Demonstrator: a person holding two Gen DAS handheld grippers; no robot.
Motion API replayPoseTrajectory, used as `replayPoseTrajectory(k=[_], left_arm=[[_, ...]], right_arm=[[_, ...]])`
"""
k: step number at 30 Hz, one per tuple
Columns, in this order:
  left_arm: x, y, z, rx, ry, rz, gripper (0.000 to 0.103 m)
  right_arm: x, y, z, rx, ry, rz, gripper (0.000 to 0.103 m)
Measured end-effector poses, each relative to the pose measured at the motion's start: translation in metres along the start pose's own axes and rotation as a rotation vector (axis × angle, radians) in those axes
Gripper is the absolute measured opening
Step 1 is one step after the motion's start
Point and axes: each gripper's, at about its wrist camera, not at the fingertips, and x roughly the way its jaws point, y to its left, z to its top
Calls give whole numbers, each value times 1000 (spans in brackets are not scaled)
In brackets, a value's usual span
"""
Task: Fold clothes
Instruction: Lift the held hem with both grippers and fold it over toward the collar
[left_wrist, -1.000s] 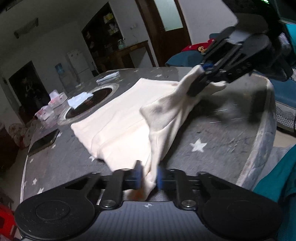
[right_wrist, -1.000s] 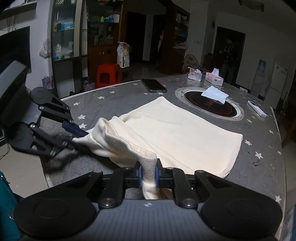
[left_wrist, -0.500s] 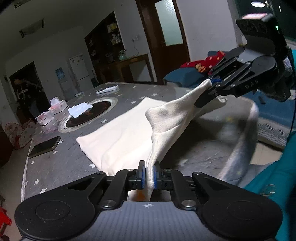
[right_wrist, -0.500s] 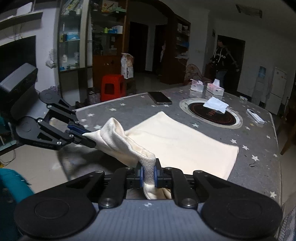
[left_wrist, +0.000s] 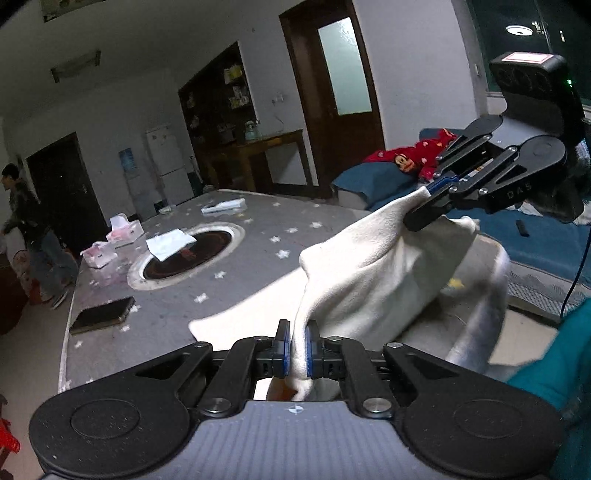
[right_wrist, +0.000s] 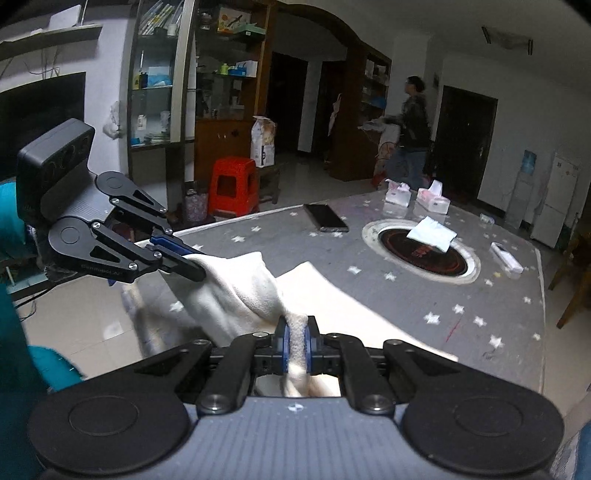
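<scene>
Left wrist view: left gripper (left_wrist: 295, 345) fingers clamped on one corner of cream garment (left_wrist: 369, 280), right gripper (left_wrist: 424, 210) pinching the neighbouring corner. Near edge raised off star-patterned grey worktop (left_wrist: 258, 258), far part lying flat, likely to carry that edge over for a fold. Right wrist view: right gripper (right_wrist: 295, 343) same clamp.

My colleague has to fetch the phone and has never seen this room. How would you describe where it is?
Find the grey star-patterned table with the round black hob sunk in it. The phone lies flat beside the hob, near the table edge facing the red stool: the only dark, flat slab, unlike the pale tissue packs.
</scene>
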Motion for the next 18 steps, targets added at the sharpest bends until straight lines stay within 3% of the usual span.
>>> replayPoseTrajectory(k=[11, 18], left_arm=[[92, 57, 33, -8, 81, 52, 9], [161, 84, 25, -73, 157, 122, 9]], right_arm=[[79, -77, 32, -4, 58, -65, 7], [148, -114, 17, 73, 126, -119, 6]])
